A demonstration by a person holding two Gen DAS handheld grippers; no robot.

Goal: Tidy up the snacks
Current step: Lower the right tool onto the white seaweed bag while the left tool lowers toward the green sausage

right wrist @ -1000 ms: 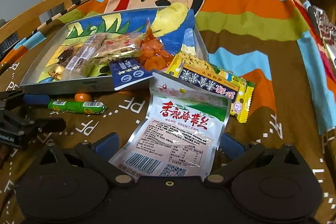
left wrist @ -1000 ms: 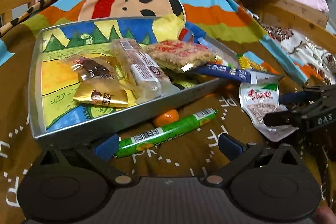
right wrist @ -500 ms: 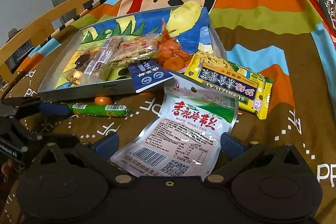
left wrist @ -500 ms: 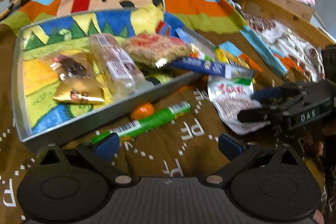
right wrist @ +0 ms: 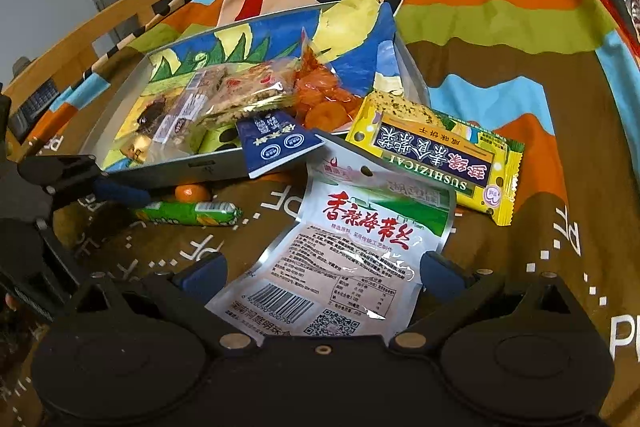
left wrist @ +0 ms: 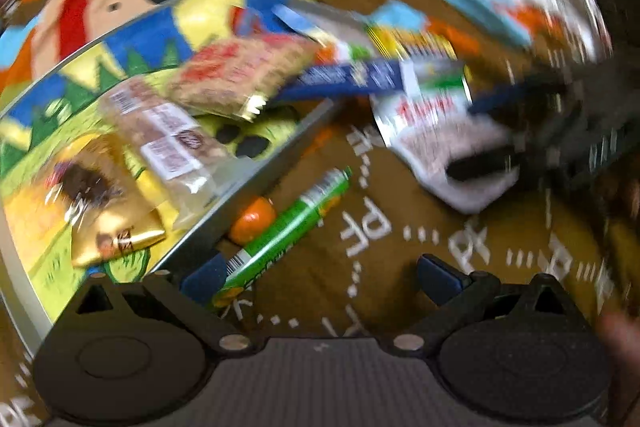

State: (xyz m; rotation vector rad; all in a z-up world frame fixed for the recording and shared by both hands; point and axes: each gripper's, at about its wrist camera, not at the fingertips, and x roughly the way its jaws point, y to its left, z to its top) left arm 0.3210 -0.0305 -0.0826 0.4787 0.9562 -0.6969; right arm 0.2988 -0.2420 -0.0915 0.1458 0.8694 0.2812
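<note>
While both claws gape wide, the green sausage stick [left wrist: 286, 231] lies diagonally beside the tray [left wrist: 256, 175].

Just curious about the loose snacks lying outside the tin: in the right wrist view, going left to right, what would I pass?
Green sausage stick → white seaweed packet → yellow biscuit packet.

Both cameras sit low and close over the bed's brown lettered blanket [right wrist: 520, 267], each looking forward along its own hand-held gripper. The left view is blurred and tilted. Both share the shallow grey metal tray [left wrist: 256, 171] [right wrist: 192, 167] and the green sausage stick [left wrist: 288, 231] [right wrist: 188, 213].
</note>
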